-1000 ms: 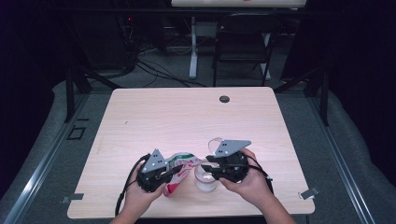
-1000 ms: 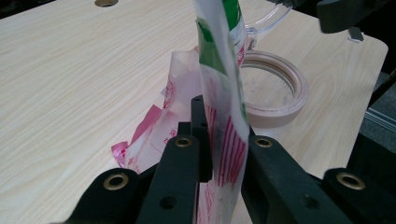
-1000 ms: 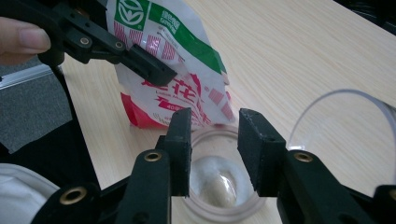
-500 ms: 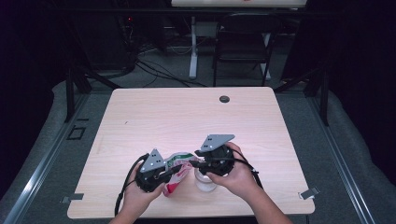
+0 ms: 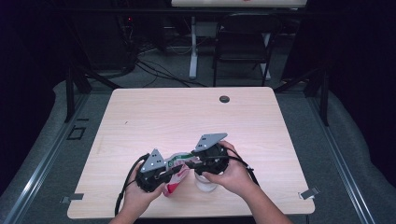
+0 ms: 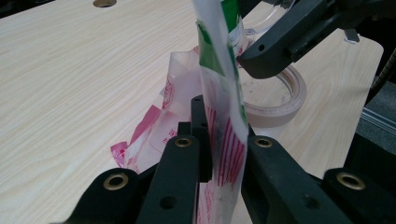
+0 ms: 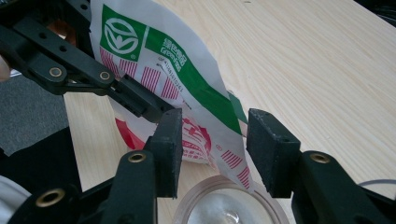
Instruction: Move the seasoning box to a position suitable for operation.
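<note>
Above jar (image 7: 229,205), crumpled, seemingly plastic packet (image 7: 163,60)

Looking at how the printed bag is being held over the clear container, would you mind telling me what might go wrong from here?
1. The left hand-held gripper alone pinches the red, green and white printed plastic bag; the right hand-held gripper has just been opening, its pads off the film between them, so the bag may sag or swing.
2. The round clear plastic container stands unheld beneath the bag, so a jaw could knock it.
3. If the bag tips, any contents might miss the container and land on the light wooden table.
</note>
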